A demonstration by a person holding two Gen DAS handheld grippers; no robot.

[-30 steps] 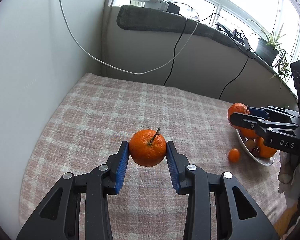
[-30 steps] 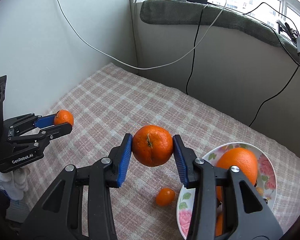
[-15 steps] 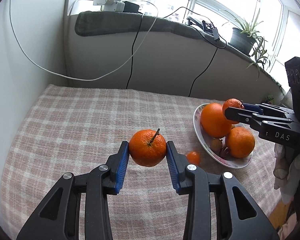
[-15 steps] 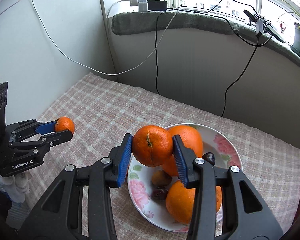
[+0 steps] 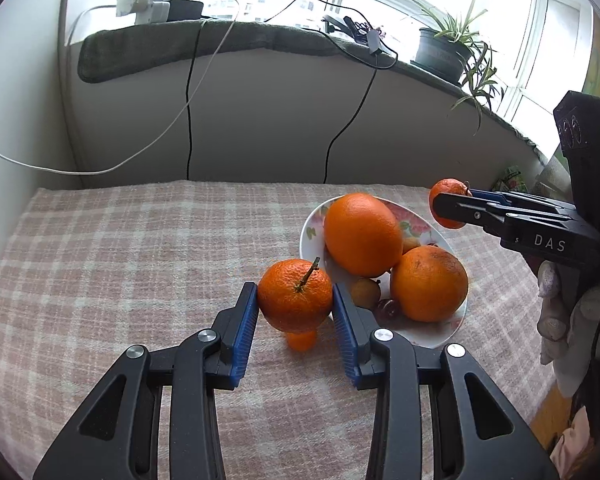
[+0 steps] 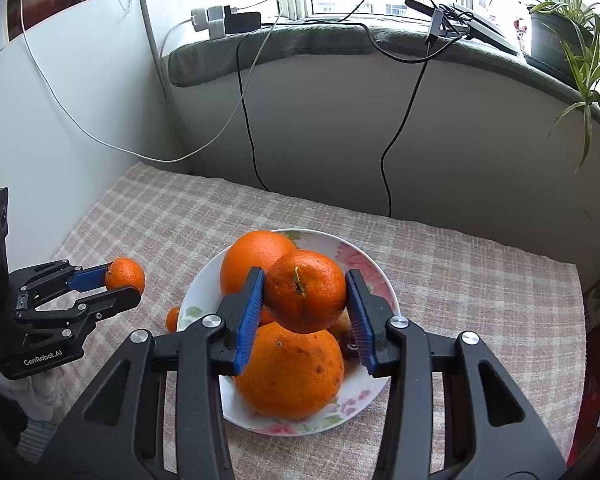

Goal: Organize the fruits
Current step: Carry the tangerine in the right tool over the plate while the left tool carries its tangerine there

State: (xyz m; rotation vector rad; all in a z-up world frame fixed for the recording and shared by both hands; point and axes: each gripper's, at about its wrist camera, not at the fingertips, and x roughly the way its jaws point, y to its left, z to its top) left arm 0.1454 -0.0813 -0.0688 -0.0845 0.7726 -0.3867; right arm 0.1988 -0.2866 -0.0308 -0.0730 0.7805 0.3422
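Note:
My left gripper [image 5: 295, 312] is shut on a stemmed mandarin [image 5: 294, 296], held above the cloth just left of the flowered plate [image 5: 440, 332]. My right gripper [image 6: 305, 300] is shut on another mandarin [image 6: 305, 290], held over the plate [image 6: 364, 392]. The plate holds two large oranges [image 6: 290, 372] [image 6: 256, 258] and a few small dark and brown fruits [image 5: 365, 292]. A tiny kumquat [image 5: 300, 340] lies on the cloth by the plate's left rim. Each gripper shows in the other's view, the right one [image 5: 448, 208] and the left one [image 6: 124, 280].
The checked cloth [image 5: 120, 260] covers the table, which meets a white wall at left and a low wall at the back. Cables [image 6: 252, 140] hang down from the padded sill. A potted plant [image 5: 444, 52] stands on the sill at right.
Both grippers swung right and closer to the plate with their mandarins. The right one now hangs directly over the fruit in the plate; the left one is at the plate's left rim.

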